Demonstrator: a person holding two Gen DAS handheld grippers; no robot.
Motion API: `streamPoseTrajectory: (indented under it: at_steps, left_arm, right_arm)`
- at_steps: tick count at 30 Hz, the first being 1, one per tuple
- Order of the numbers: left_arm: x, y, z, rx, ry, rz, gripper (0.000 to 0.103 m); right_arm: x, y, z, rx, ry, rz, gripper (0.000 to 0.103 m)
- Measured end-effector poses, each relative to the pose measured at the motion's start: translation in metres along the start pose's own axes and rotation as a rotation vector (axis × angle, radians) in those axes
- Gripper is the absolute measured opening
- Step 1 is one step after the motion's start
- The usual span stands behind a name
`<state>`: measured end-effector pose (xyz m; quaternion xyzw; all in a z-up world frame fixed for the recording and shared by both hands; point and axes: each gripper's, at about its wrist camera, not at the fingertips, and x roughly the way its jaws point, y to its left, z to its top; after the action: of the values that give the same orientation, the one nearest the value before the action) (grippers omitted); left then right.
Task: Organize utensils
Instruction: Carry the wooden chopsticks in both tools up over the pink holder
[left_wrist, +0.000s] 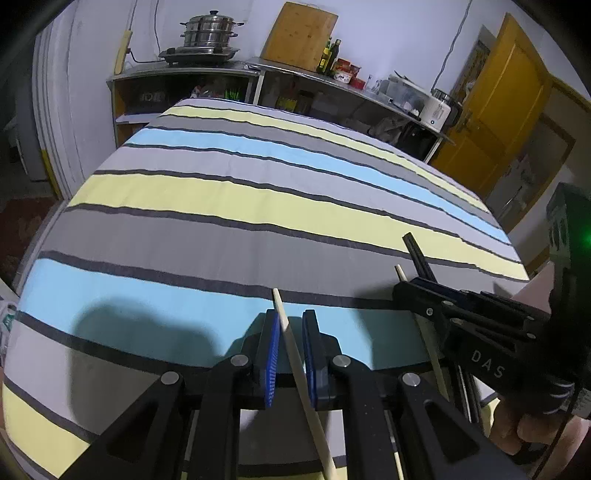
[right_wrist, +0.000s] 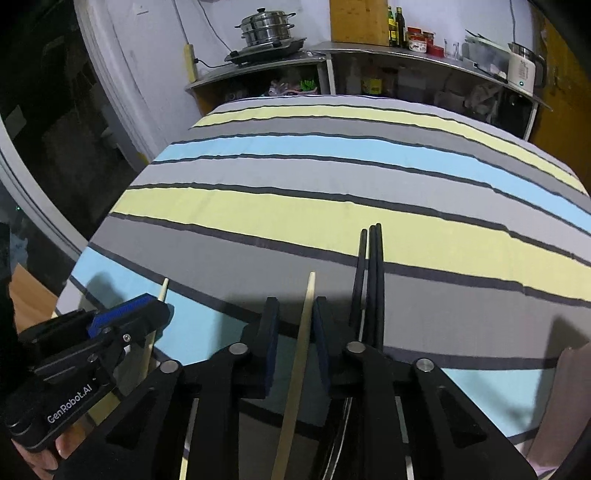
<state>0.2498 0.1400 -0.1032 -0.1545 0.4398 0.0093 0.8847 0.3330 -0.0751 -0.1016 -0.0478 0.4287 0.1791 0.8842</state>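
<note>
Chopsticks were what both hands were busy with: a pale wooden chopstick (left_wrist: 291, 350) ran up between the blue pads (left_wrist: 271, 358) of the left claw (left_wrist: 290, 325), its tip poking out past the fingertips over a blue stripe of the striped cloth (left_wrist: 221, 206) that covered the worktop. The pads stood a little apart, with the stick leaning across the gap; whether they actually pinched it I could not tell. A second pale chopstick (right_wrist: 299, 354) lay the same way in the right claw (right_wrist: 295, 310), between fingers that were also narrowly parted, close to the right-hand pad, and again I could not say if it was gripped. Just to the right of that claw, a bundle of black chopsticks (right_wrist: 373, 280) stuck up beside its outer finger, tips close together above a grey stripe. The two claws sat side by side at the near edge of the worktop, each visible in the other's camera, both pointing across the cloth toward the far wall. Back there a metal shelf unit (left_wrist: 177, 74) carried a stacked steel steamer pot (left_wrist: 210, 31), a wooden cutting board (left_wrist: 299, 33) leaned on the wall, and bottles (left_wrist: 328, 55) stood next to it.
</note>
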Motion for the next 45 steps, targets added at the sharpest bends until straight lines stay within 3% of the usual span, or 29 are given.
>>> streamPoseTrajectory:
  at_steps: [3,5,13,27,45]
  left_arm:
    - [0.003,-0.007,0.002,0.028,0.003,0.041,0.011]
    - [0.004,-0.009,0.003,0.035,0.006,0.061,0.007]
    - [-0.018,-0.012,0.014,0.023,-0.021,0.021,0.006]
    - [-0.135,-0.046,0.028,0.083,-0.175,-0.08,0.005]
    - [-0.198,-0.099,0.01,0.181,-0.204,-0.187,0.004]
  right_arm:
    - [0.001,0.001,0.001,-0.018,0.004,-0.026,0.007]
    - [0.002,0.001,0.003,-0.017,0.008,-0.024,0.007]
    - [-0.022,0.004,0.004,-0.011,-0.024,0.026,0.006]
    - [-0.14,0.023,0.002,-0.042,-0.215,0.066,0.006]
    - [-0.234,0.003,-0.029,0.004,-0.349,0.059,0.006]
